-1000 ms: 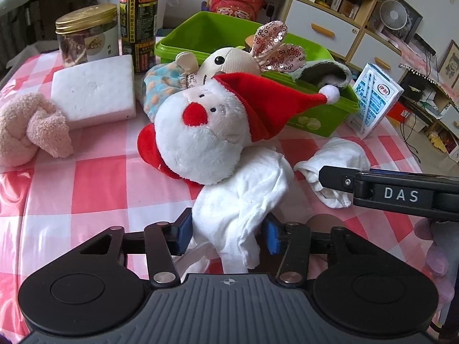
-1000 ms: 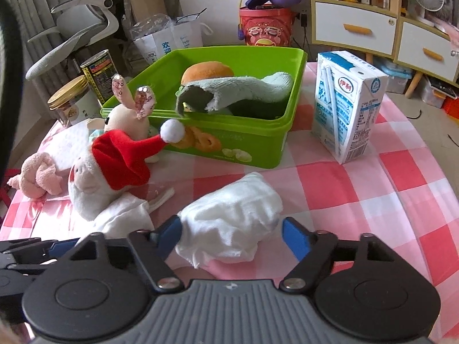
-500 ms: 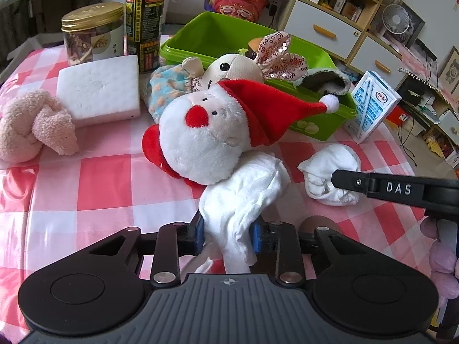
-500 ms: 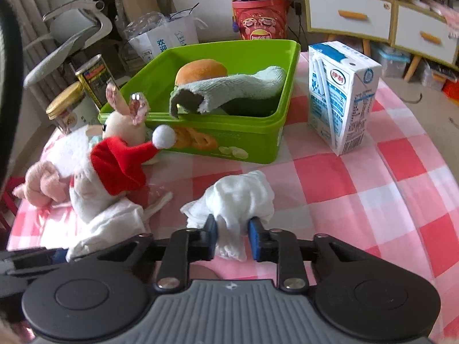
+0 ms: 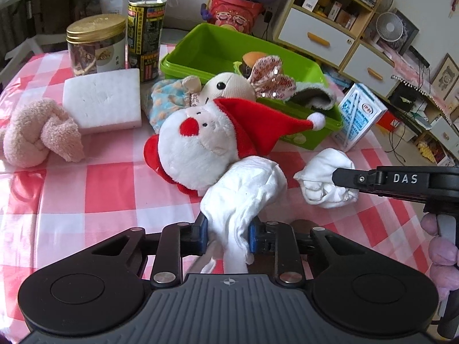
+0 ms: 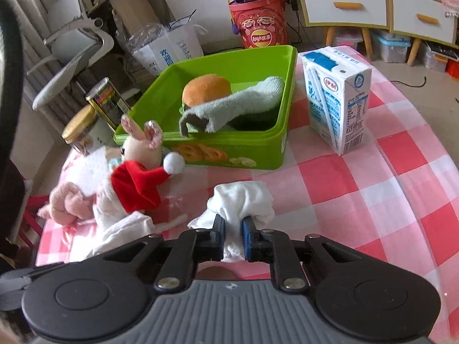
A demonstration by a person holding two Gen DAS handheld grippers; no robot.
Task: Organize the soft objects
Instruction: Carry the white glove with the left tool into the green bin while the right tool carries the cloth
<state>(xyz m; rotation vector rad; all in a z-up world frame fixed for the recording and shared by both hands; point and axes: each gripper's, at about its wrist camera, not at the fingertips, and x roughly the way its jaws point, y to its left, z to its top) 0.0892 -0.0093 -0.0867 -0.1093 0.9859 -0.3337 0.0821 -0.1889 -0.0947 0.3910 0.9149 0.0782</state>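
Gripping two white cloth pieces, one per gripper. Left gripper (image 5: 228,236) jaws are pinched in on the near end of the long white cloth (image 5: 243,195); its long axis runs away from the jaws up toward the santa plush (image 5: 200,143), whose head rests on the cloth's far end, so a pull likely drags the plush. Right gripper (image 6: 233,238) jaws are nearly closed on the balled white rag (image 6: 243,203), which bulges out just ahead of the jaws.

Landmark: green bin (image 6: 243,154). The rag sits just in front of the bin's near wall, well right of the santa plush; the bin lies straight ahead of the right jaws, so the right gripper is nearer to it. The long cloth is further back from the bin, behind the santa and the bunny plush (image 5: 229,86), which lean against the bin's front wall. The bin already holds a bun toy (image 6: 206,86) and a grey towel (image 6: 235,106). Whether the rag is lifted off the tabletop (image 6: 373,200) is unclear, probably just touching.
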